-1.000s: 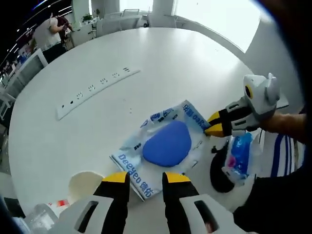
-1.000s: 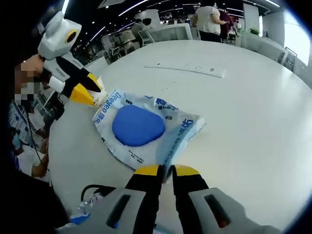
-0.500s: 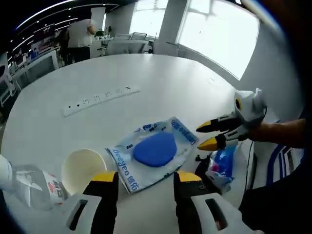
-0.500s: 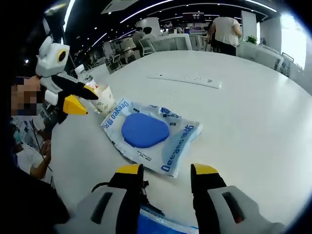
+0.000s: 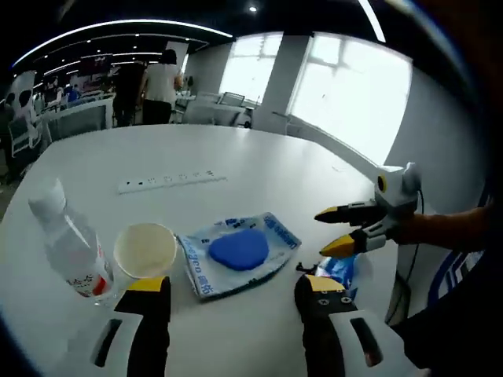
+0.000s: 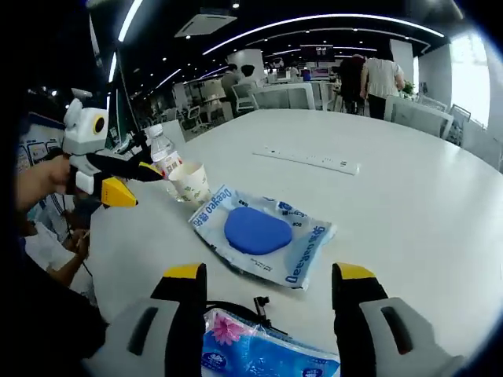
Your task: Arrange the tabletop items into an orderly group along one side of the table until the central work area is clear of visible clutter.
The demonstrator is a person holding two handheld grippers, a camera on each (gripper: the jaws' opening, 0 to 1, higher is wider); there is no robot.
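Note:
A clear wet-wipe packet with a blue pad inside point(image 5: 236, 251) point(image 6: 263, 233) lies flat near the table's edge. Beside it stand a paper cup point(image 5: 145, 250) point(image 6: 191, 182) and a clear water bottle point(image 5: 71, 251) point(image 6: 163, 157). A blue tissue pack point(image 5: 338, 269) point(image 6: 259, 349) lies on a black cable point(image 6: 236, 308) close to the edge. My left gripper point(image 5: 232, 294) point(image 6: 141, 184) hovers open, above and short of the cup and packet. My right gripper point(image 6: 269, 279) point(image 5: 321, 232) is open too, over the tissue pack, holding nothing.
A white power strip point(image 5: 173, 181) point(image 6: 306, 159) lies further in on the round white table point(image 5: 259, 165). People stand beyond the far edge point(image 5: 161, 86) point(image 6: 381, 75), among chairs and desks. A person's hand point(image 6: 35, 177) holds the left gripper.
My right gripper was shut on the packet's corner and has let go and opened. Both grippers pulled back and up, and the left jaws spread wider. The packet stays flat.

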